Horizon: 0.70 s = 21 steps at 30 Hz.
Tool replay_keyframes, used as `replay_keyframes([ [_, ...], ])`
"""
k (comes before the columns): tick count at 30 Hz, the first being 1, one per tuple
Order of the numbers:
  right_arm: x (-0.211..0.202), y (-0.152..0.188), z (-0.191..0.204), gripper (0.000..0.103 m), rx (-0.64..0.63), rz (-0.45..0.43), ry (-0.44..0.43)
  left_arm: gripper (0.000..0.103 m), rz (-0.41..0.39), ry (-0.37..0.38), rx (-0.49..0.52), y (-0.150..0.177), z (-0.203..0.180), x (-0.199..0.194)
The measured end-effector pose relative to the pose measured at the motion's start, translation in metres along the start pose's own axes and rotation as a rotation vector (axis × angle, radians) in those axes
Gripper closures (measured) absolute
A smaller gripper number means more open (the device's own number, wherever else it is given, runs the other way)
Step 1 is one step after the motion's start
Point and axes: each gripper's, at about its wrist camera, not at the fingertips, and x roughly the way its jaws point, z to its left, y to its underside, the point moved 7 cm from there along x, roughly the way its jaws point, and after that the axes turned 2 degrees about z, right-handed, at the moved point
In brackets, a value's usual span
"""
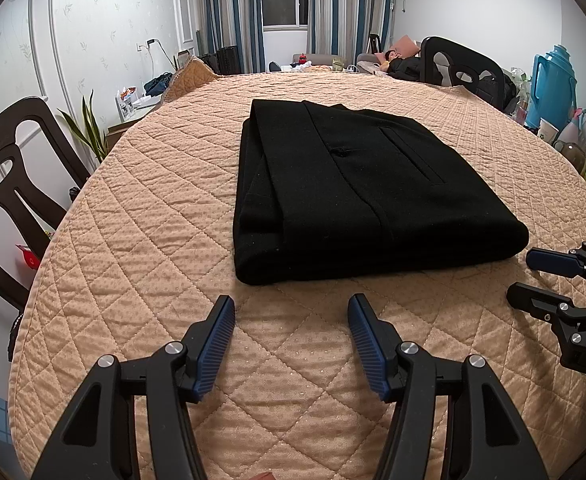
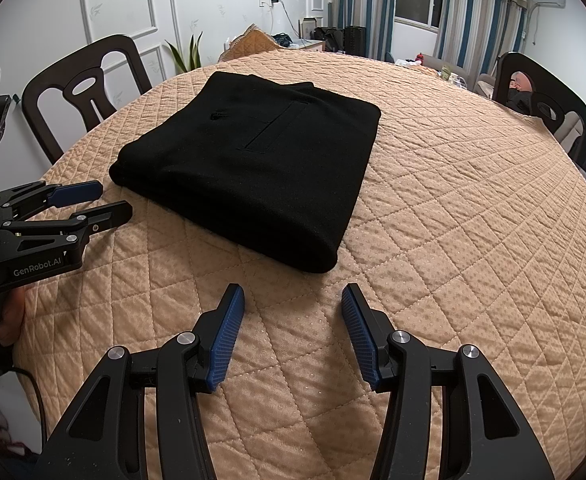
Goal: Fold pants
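Observation:
Black pants (image 1: 357,188) lie folded into a thick rectangle on the quilted tan table cover (image 1: 141,240), a back pocket slit facing up. My left gripper (image 1: 291,304) hovers open just short of the bundle's near edge, nothing between its blue pads. In the right wrist view the same pants (image 2: 253,168) sit ahead and left of my right gripper (image 2: 293,292), which is also open and empty over bare quilt. The right gripper (image 1: 527,276) shows at the right edge of the left wrist view, and the left gripper (image 2: 111,198), held by a hand, shows beside the bundle's left corner.
Dark wooden chairs stand around the table: one at the left (image 1: 9,168), one at the far right (image 1: 461,68). A blue thermos jug (image 1: 555,84) and clutter sit at the right. A person lies on a sofa (image 1: 397,62) beyond the table. A potted plant (image 1: 89,128) stands left.

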Motion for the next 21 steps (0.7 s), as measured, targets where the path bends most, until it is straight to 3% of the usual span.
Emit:
replay_keyframes([
  [21,0.0,0.0001,-0.0001,0.051,0.0,0.0,0.0,0.041,-0.004,-0.019,0.014,-0.0006,0.0011,0.0006],
])
